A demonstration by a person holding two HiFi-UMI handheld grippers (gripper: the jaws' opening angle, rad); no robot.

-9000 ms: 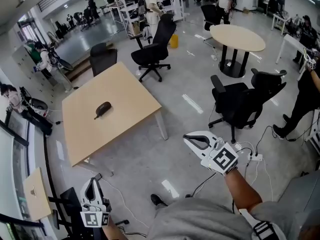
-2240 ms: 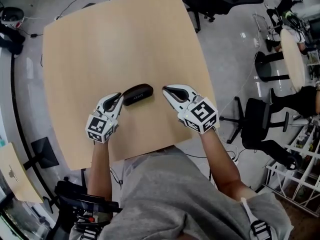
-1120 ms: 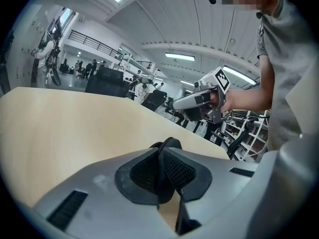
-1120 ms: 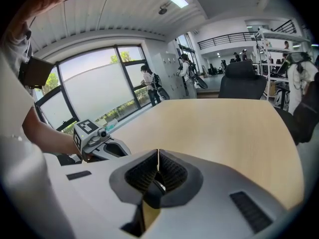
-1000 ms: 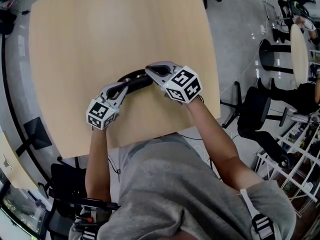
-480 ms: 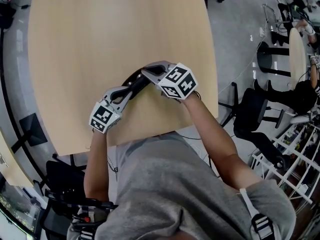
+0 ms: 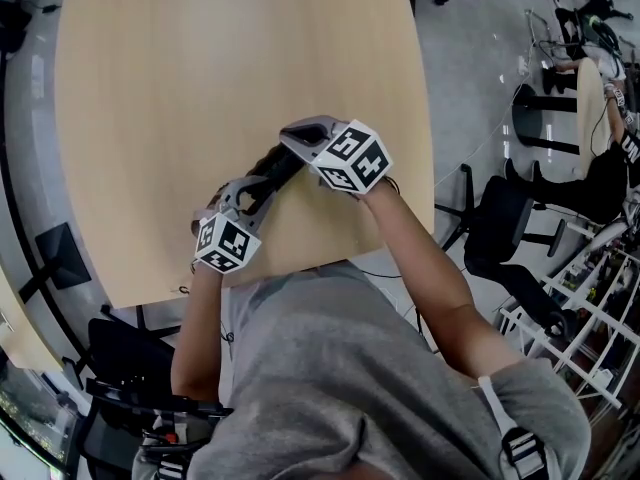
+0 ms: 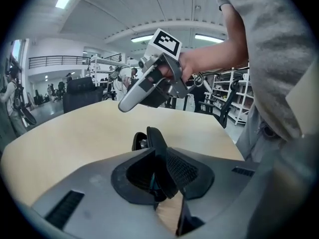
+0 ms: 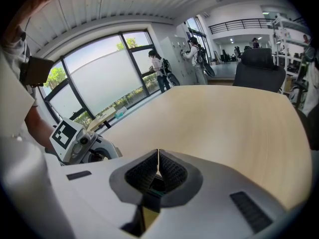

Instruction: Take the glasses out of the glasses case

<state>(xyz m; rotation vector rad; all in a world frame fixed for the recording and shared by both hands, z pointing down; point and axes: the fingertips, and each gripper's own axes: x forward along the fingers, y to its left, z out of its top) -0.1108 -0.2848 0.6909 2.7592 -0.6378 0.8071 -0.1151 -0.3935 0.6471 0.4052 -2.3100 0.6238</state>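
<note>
glasses case [image 8: 151, 139], pinched – apparently – by left gripper [image 8: 159, 162]

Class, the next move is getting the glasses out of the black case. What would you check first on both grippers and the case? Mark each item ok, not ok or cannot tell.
1. Left gripper holds the black hard-shell glasses case: ok, its jaws are closed on the case's edge.
2. Right gripper open, ready to grasp: not ok, its jaws are together with nothing between them.
3. Right gripper near the case: ok, it hangs close by over the light wooden table, apart from the case.
4. Case lid open: cannot tell.
5. Glasses in sight: not ok, none show in any view.
</note>
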